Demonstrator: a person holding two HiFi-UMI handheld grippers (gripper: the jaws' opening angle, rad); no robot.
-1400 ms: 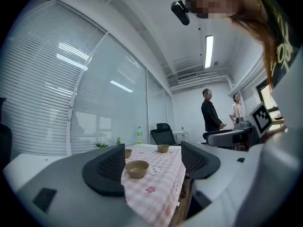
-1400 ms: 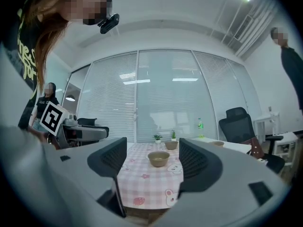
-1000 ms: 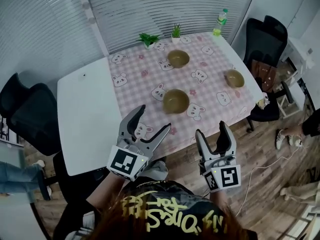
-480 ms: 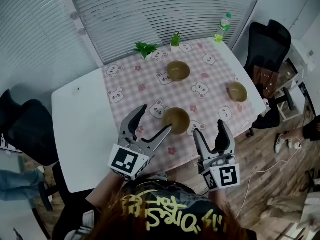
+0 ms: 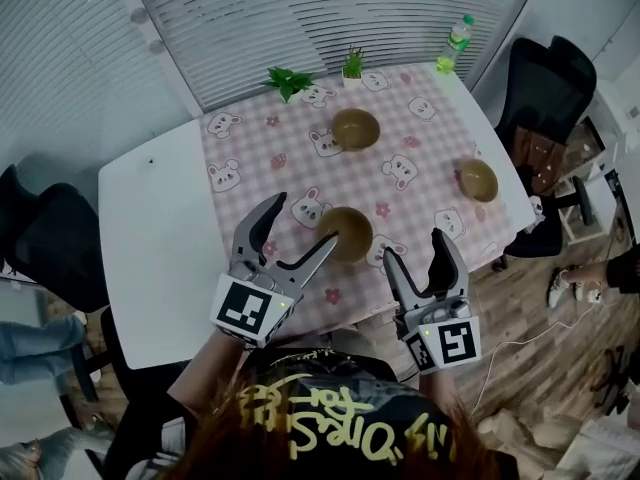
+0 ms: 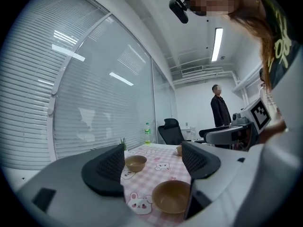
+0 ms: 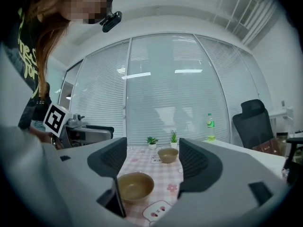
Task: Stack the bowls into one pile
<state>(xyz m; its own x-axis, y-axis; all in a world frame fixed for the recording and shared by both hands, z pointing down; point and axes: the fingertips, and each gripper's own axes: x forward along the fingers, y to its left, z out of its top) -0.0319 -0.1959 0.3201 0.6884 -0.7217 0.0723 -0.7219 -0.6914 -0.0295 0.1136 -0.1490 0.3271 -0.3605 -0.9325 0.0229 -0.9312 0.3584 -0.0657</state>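
1. Both hand-held grippers have closed in on the nearest bowl [image 5: 347,233]. A second ago it lay clear above them in the head view; now one jaw tip of the left hand-held gripper [image 5: 300,223] overlaps its left rim.
2. Left jaws stand wide apart with nothing held; the bowl sits low between them, on the table [image 5: 150,238].
3. The right hand-held gripper [image 5: 415,250], lower right of centre, is likewise spread and empty.
4. Three brown bowls stand well apart on the pink checked tablecloth [image 5: 270,158]: the nearest at centre, a second bowl [image 5: 356,128] upper centre, a third bowl [image 5: 478,179] at the right edge.
5. A green bottle [image 5: 455,45] stands at the table's upper right corner.
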